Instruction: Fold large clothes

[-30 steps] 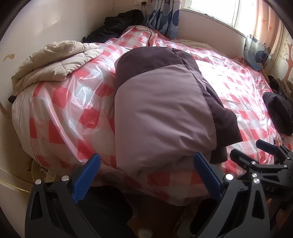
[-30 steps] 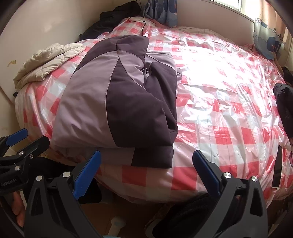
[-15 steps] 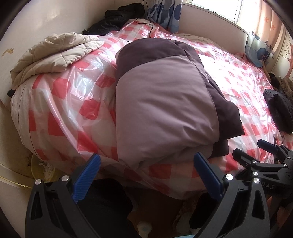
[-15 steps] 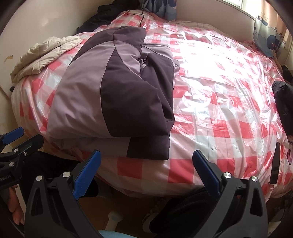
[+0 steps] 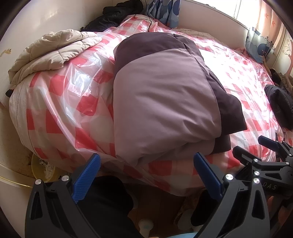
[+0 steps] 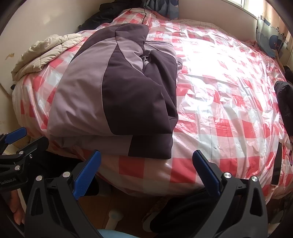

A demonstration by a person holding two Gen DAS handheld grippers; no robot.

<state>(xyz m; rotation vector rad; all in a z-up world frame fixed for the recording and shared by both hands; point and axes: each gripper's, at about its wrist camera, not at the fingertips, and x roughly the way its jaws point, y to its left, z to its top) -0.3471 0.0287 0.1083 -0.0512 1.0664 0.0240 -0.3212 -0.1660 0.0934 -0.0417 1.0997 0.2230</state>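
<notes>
A large lilac and dark purple jacket (image 5: 164, 102) lies folded in a thick bundle near the bed's front edge; it also shows in the right wrist view (image 6: 117, 95). My left gripper (image 5: 146, 172) is open and empty, just in front of the bundle's near edge. My right gripper (image 6: 146, 168) is open and empty, off the bed's front edge, to the right of the bundle. The right gripper shows in the left wrist view (image 5: 263, 152), and the left gripper in the right wrist view (image 6: 20, 141).
The bed (image 6: 228, 87) has a red-and-white checked cover under clear plastic. A beige quilted coat (image 5: 49, 55) lies at the far left. Dark clothes (image 5: 113, 16) are piled at the headboard, a dark garment (image 5: 280, 108) at the right edge. A phone (image 6: 276, 164) lies front right.
Both grippers have moved slightly closer to the bed and a little higher over the bundle. The jacket has not moved. Both grippers stay open.
</notes>
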